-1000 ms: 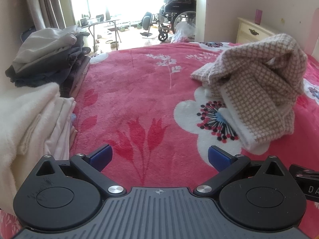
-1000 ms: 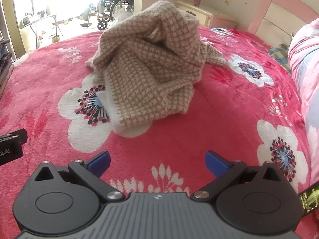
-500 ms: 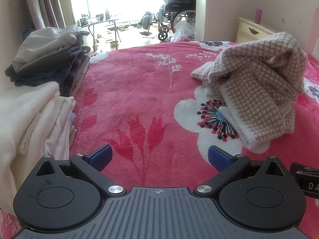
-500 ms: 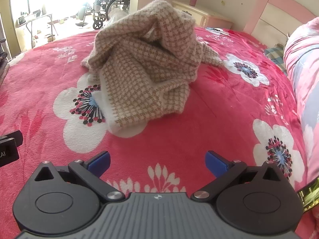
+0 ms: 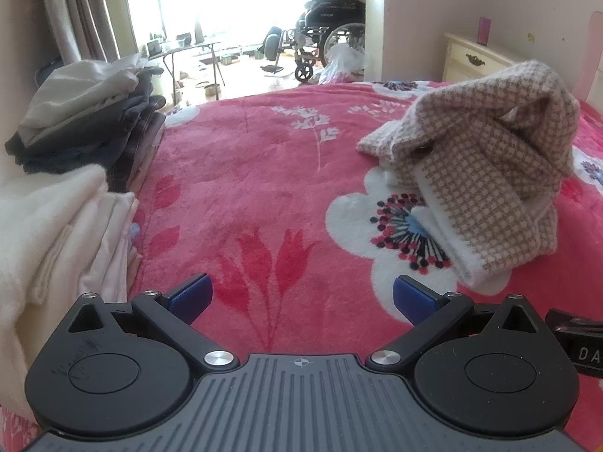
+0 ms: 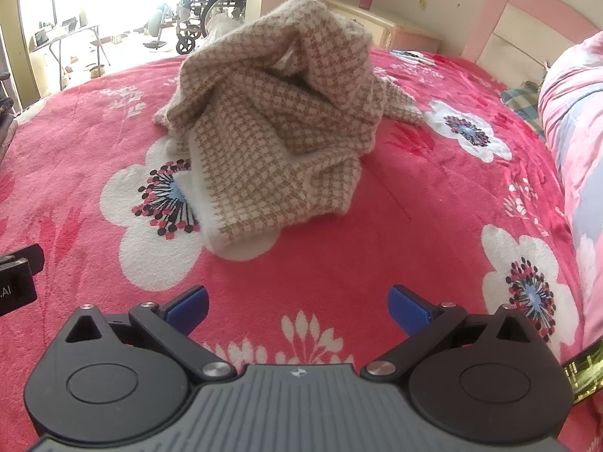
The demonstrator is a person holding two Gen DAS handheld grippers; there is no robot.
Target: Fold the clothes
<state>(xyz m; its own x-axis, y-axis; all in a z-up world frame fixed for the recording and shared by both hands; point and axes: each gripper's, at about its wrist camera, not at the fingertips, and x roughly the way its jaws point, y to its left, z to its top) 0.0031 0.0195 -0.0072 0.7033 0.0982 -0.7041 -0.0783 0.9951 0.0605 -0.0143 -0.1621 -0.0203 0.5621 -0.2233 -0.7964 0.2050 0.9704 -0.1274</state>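
A beige-and-white checked knit garment point(image 5: 486, 165) lies crumpled in a heap on the red flowered bedspread point(image 5: 264, 196). In the right wrist view the garment point(image 6: 279, 128) sits straight ahead of my right gripper point(image 6: 297, 303), which is open and empty, short of the heap's near edge. My left gripper point(image 5: 301, 297) is open and empty over bare bedspread, with the heap ahead to its right. Neither gripper touches the garment.
Stacks of folded clothes, white point(image 5: 56, 233) in front and dark point(image 5: 86, 128) behind, stand along the bed's left side. A pink quilt point(image 6: 576, 120) and headboard point(image 6: 527, 26) lie at right. A nightstand point(image 5: 475, 56) and wheelchair point(image 5: 328, 34) stand beyond the bed.
The right gripper has moved a little closer to the garment, which looms larger in its view. The left view is almost unchanged. Both grippers stay open.
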